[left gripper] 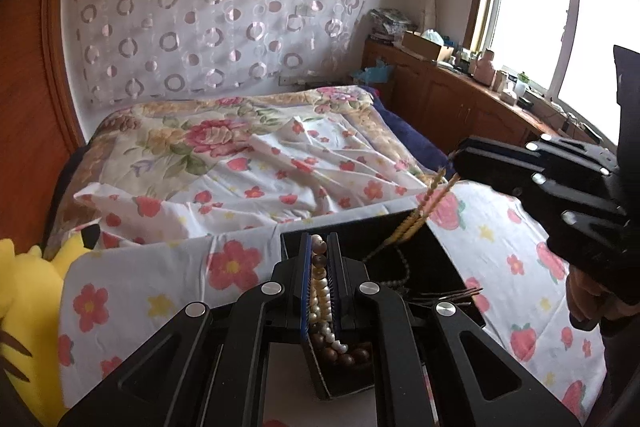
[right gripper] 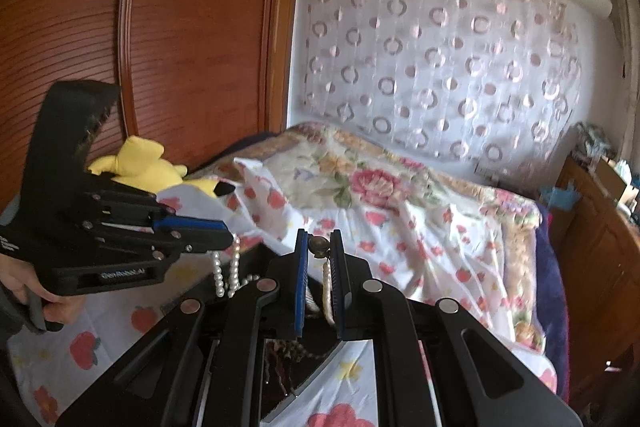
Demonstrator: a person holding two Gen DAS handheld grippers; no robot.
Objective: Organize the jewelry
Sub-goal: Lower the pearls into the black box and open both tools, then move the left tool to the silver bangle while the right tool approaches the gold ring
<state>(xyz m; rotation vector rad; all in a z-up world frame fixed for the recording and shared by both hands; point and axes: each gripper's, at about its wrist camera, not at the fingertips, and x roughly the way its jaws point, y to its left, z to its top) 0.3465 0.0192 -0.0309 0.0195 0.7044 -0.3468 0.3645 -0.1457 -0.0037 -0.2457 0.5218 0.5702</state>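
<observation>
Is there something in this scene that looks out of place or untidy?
Yes. The black box sits on the floral bedsheet, and a dark tassel hangs out over its rim. The pearl strand in the left gripper and the tan bead strand in the right gripper dangle into it.

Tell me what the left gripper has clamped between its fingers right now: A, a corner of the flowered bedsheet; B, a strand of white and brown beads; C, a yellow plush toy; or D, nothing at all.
B: the left gripper is shut on a bead strand of white pearls and brown beads, which hangs down over the black box.
</observation>
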